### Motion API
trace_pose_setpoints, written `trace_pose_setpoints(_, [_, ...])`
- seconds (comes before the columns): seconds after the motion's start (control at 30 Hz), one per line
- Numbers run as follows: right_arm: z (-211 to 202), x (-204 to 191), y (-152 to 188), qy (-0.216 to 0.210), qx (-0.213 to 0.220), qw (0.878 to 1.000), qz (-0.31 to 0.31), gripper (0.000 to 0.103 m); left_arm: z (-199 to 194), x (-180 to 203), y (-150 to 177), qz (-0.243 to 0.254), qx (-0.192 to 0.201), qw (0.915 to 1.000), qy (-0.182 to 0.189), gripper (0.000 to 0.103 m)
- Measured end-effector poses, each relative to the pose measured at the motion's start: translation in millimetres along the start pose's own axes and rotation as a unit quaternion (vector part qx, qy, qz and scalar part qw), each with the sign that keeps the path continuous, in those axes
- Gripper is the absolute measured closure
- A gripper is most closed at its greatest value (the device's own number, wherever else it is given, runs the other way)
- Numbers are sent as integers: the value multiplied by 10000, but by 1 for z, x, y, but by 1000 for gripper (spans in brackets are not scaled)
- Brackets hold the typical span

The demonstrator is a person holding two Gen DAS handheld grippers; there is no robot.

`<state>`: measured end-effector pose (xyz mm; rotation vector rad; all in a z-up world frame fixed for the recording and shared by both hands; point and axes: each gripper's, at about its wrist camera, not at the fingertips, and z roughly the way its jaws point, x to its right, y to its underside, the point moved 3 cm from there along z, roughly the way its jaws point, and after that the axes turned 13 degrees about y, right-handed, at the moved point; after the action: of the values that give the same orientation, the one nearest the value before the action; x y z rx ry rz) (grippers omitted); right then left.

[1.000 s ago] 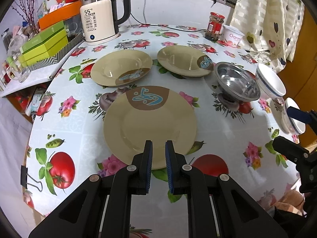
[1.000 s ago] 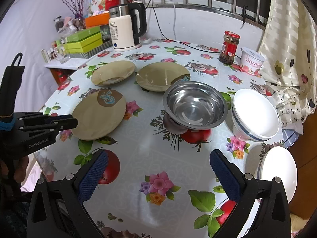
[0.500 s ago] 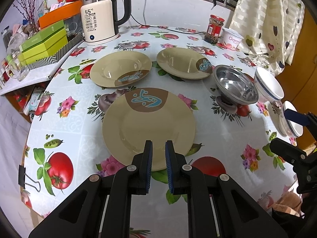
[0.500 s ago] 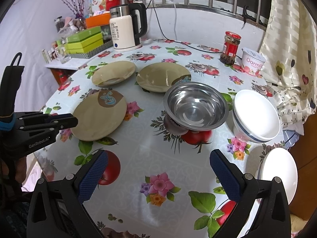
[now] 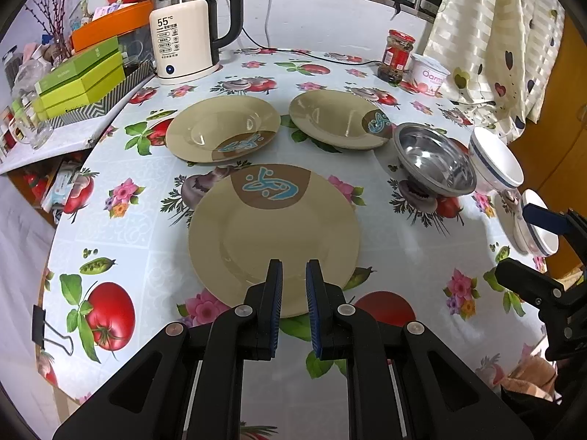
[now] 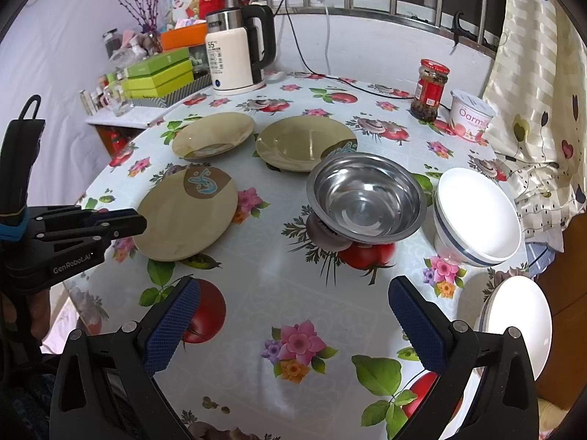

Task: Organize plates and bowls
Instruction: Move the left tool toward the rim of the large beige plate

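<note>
Three tan plates with a brown patch lie on the flowered table: a flat near plate, a deep far-left plate, and a deep far-right plate. A steel bowl stands to their right. A white bowl with a blue band is beside it, and a white dish lies at the table's right edge. My left gripper is nearly shut and empty, over the near plate's front rim. My right gripper is open and empty above the tablecloth.
An electric kettle with its cord stands at the back. A jar and a yogurt tub sit at the back right. Green boxes lie on a side shelf at left. A curtain hangs at right.
Both views have shifted slightly, the left gripper a little back from the plates. No object has moved and neither gripper has changed its opening.
</note>
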<state>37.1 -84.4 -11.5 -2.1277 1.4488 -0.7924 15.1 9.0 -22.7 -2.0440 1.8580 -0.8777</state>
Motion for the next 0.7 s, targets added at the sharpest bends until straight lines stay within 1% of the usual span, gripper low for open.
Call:
trace_pose_setpoints(0.3, [0,0,0,-16,7,10000,-9,0,0,0,0,-2,2,10000,-3,90])
trace_pose_setpoints(0.5, [-3,-8,-4,-39,54,10000,-12,0,0,-2,-1,-11,1,10000,-4,90])
trace_pose_setpoints(0.7, [-5,-2,-7,-105,58,9999,34,0,-2,-2,-4,-20,11,10000,25,90])
